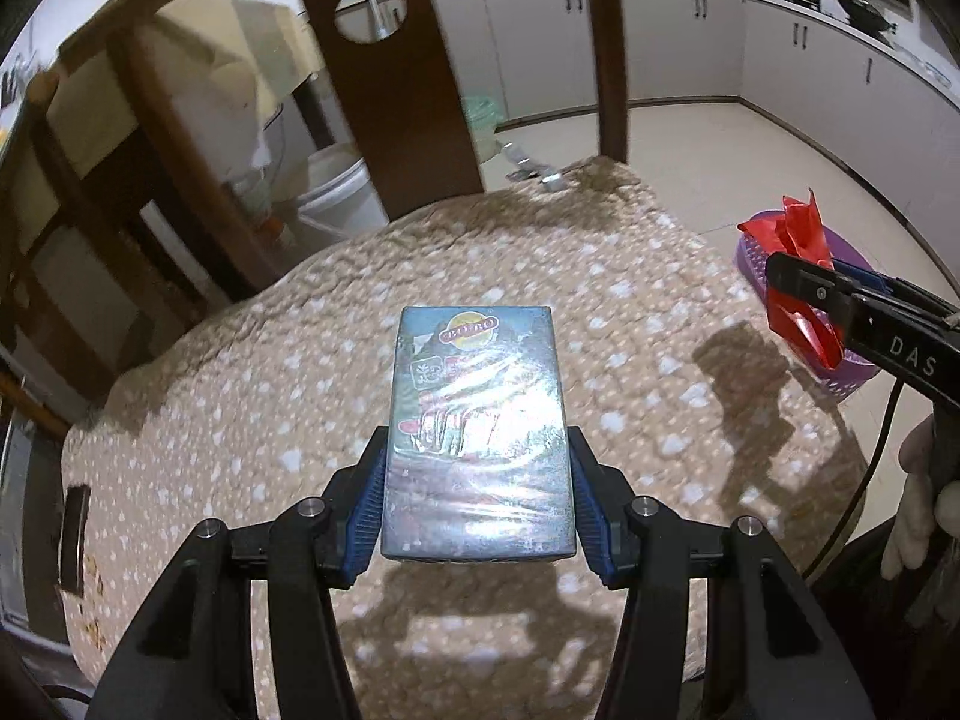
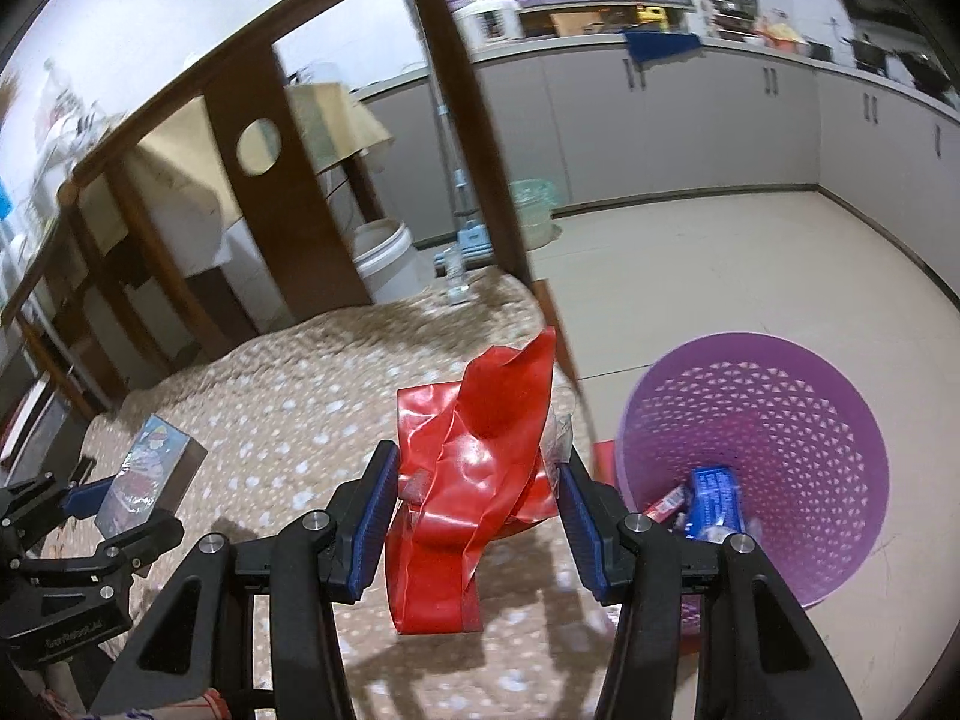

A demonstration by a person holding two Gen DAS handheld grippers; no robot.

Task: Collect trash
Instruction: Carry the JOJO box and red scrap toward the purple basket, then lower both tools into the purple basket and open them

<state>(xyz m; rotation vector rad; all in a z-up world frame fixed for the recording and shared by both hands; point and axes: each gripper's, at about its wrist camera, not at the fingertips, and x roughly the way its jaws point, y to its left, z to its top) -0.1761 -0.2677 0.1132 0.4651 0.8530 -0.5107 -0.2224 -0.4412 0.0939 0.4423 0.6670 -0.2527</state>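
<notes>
currently the left claw [image 1: 477, 501] pinches a box [image 1: 477, 438] between its pads above the cushion [image 1: 240, 420]; the right claw [image 2: 477, 516] pinches a red wrapper [image 2: 480, 480], with the bin [image 2: 780, 420] just ahead to its right. recommend carrying the wrapper fully over the rim before releasing, then the box.
</notes>
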